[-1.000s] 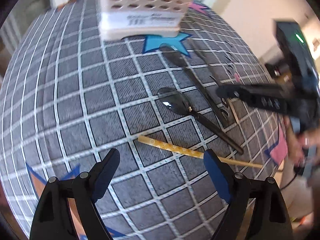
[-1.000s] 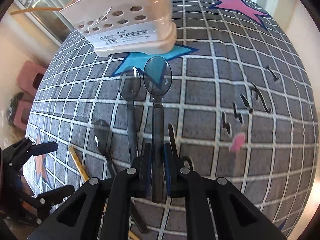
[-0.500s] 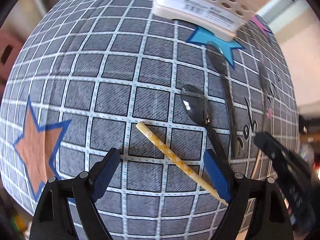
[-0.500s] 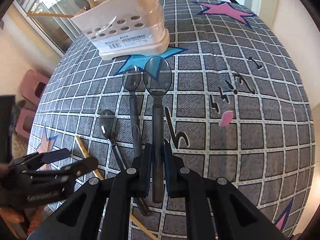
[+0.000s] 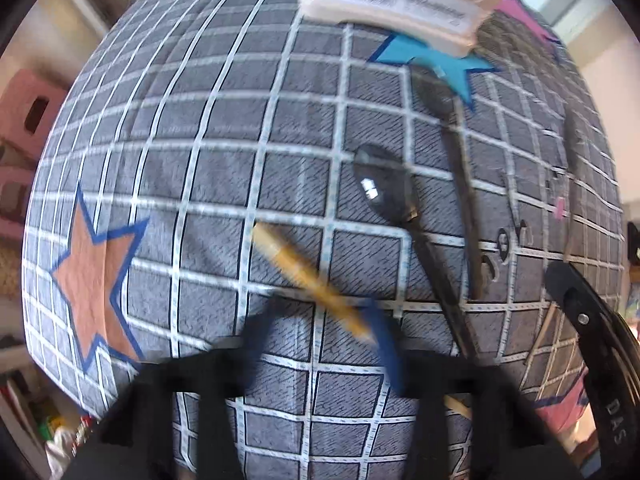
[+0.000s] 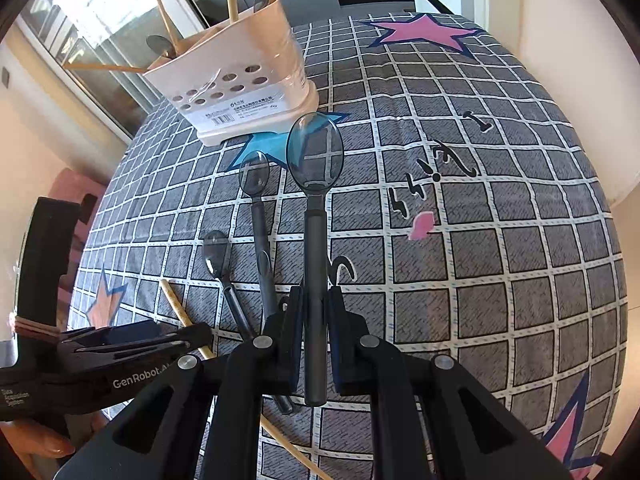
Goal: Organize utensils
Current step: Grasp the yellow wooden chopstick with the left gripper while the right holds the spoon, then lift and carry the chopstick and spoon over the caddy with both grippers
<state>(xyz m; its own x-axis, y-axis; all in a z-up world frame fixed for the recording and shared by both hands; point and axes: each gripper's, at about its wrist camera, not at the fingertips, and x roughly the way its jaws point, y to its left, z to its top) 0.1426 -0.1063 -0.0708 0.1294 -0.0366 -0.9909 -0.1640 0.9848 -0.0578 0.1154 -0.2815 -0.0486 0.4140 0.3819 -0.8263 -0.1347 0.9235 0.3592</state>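
Note:
A yellow chopstick [image 5: 296, 268] lies slantwise on the grey checked cloth. My left gripper [image 5: 320, 344] points straight down over it. Its jaws are closing with the chopstick between them. The right pad [image 5: 384, 344] is at the stick and the left finger stands clear. My right gripper [image 6: 314, 300] is shut on the handle of a dark see-through spoon [image 6: 316, 156], held above the cloth with its bowl toward the beige utensil holder [image 6: 240, 80]. Two more dark spoons [image 6: 254, 176] [image 6: 216, 256] lie on the cloth beside the chopstick [image 6: 176, 300].
The holder [image 5: 400, 4] stands at the far side on a blue star print, with several chopsticks and spoons in it. A person's hand [image 6: 36, 448] holds the left gripper [image 6: 200, 336] at the lower left. Pink stools stand beyond the table's left edge.
The left gripper has shifted over the chopstick and its jaws have narrowed around it. The right gripper has drawn back and up a little with the spoon still in it.

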